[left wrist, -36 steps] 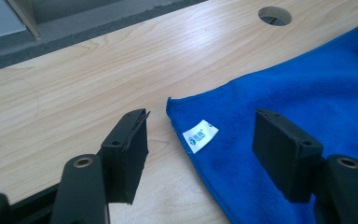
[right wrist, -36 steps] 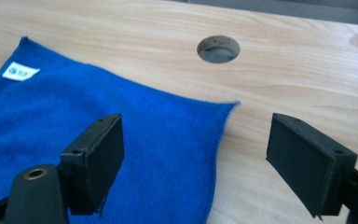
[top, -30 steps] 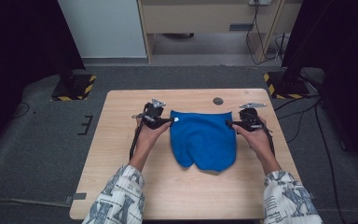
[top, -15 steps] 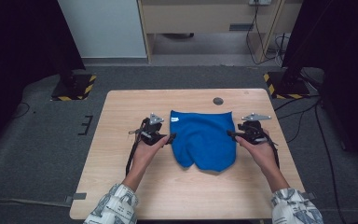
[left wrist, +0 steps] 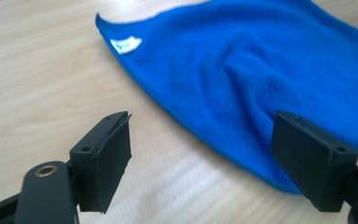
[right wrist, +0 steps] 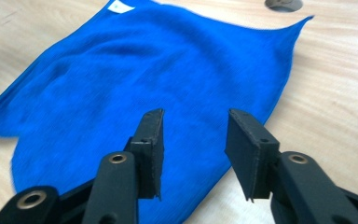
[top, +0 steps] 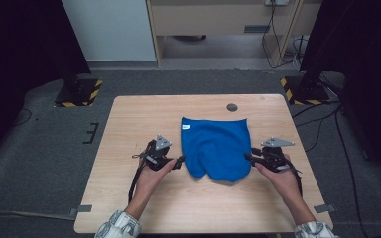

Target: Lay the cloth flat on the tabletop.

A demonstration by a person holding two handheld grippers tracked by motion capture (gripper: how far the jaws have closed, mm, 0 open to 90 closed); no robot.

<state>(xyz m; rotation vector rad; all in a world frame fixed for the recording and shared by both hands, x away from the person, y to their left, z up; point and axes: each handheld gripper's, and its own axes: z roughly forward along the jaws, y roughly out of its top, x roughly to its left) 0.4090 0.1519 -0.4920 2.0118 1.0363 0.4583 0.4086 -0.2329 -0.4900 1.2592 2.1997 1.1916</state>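
A blue cloth [top: 217, 148] lies spread on the wooden table [top: 129, 129], with a small white tag [top: 185, 127] at its far left corner. My left gripper [top: 180, 160] sits at the cloth's near left edge, open, jaws pointing at the cloth [left wrist: 242, 79] with its hem between and below them. My right gripper [top: 248, 156] is at the near right edge, open, its jaws hovering over the cloth [right wrist: 135, 74]. The tag [left wrist: 126, 45] also appears in the left gripper view. Neither gripper holds anything.
A round hole [top: 232, 107] sits in the table beyond the cloth, also seen as a hole [right wrist: 283, 4] in the right gripper view. Bare wood surrounds the cloth on all sides. Stand bases with yellow-black tape [top: 78, 94] are on the floor beyond the table.
Both grippers have moved toward me along the cloth's sides, from its far corners to its near edge. The cloth has not visibly moved.
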